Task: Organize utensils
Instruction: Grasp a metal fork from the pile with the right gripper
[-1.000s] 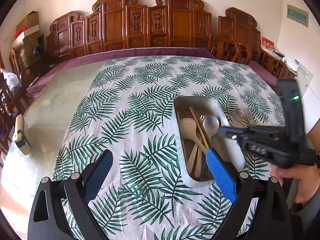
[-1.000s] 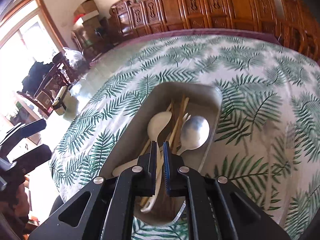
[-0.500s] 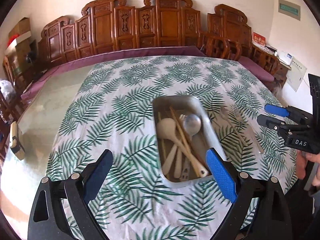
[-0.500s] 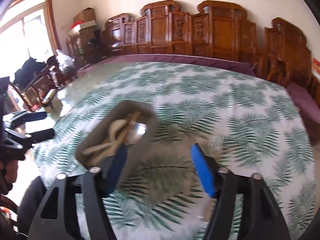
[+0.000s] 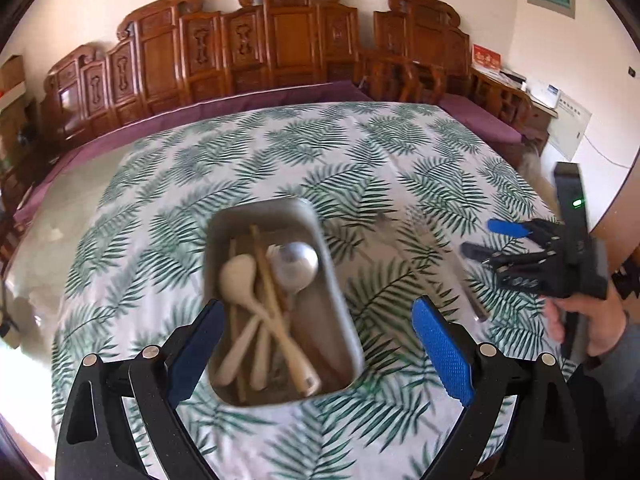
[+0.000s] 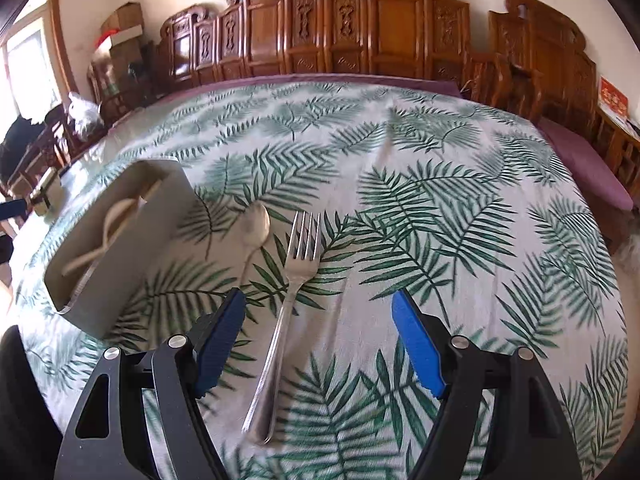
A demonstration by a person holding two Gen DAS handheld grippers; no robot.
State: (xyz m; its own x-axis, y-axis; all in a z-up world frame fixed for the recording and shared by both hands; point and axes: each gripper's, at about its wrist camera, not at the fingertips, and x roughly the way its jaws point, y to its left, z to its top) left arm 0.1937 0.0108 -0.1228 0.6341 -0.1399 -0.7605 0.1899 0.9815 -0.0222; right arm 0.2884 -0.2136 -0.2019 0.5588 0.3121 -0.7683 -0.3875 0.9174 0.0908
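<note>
A grey metal tray [image 5: 338, 292] on the leaf-print tablecloth holds a cream spoon [image 5: 240, 276], a metal spoon [image 5: 296, 262] and wooden chopsticks [image 5: 266, 280]. My left gripper [image 5: 316, 344] is open and empty, just above the tray's near end. In the right wrist view a metal fork [image 6: 288, 300] and a metal spoon [image 6: 254, 228] lie on the cloth right of the tray [image 6: 132, 256]. My right gripper [image 6: 318, 340] is open and empty, with the fork handle between its fingers; it also shows in the left wrist view [image 5: 496, 236].
Carved wooden chairs [image 5: 280, 48] line the far side of the table. A purple cloth edge [image 6: 580, 160] borders the table at the right. A small box [image 6: 46, 192] sits at the table's left edge.
My right gripper let go inside the tray, opened, and swung right to hover over the fork. My left gripper shifted so the tray sits nearer its centre.
</note>
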